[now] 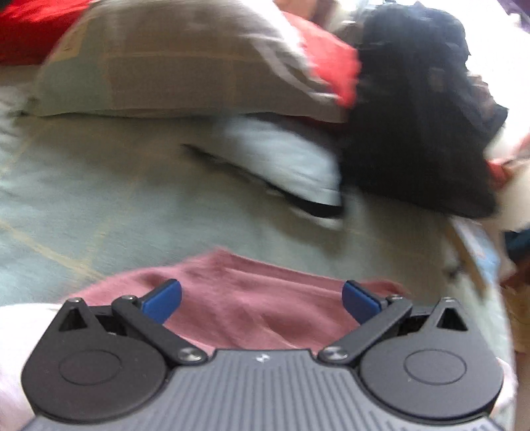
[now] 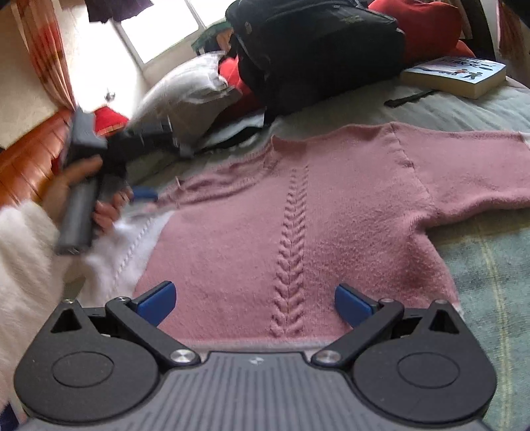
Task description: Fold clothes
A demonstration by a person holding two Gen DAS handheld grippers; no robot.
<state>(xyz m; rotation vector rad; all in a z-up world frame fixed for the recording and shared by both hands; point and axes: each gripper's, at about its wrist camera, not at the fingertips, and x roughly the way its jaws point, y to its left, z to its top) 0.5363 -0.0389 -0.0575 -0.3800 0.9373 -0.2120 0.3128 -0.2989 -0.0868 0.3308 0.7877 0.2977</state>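
A pink knit sweater (image 2: 232,252) lies flat on the bed with a cable braid down its middle. One sleeve (image 2: 463,172) stretches to the right, and a white knit part (image 2: 129,245) shows at its left side. My right gripper (image 2: 254,304) hovers open over the sweater's near hem, holding nothing. In the left wrist view the left gripper (image 1: 261,300) is open above a pink edge of the sweater (image 1: 248,278). In the right wrist view a hand (image 2: 66,189) holds the blurred left gripper (image 2: 144,195) by the sweater's left shoulder.
A black bag (image 2: 314,49), a grey pillow (image 2: 185,89) and red cushions (image 2: 424,30) crowd the head of the bed. A book (image 2: 453,74) and a thin black strap (image 2: 410,97) lie beyond the sleeve. The plaid bedspread (image 2: 490,281) shows at right. A white fluffy sleeve (image 2: 23,265) is at left.
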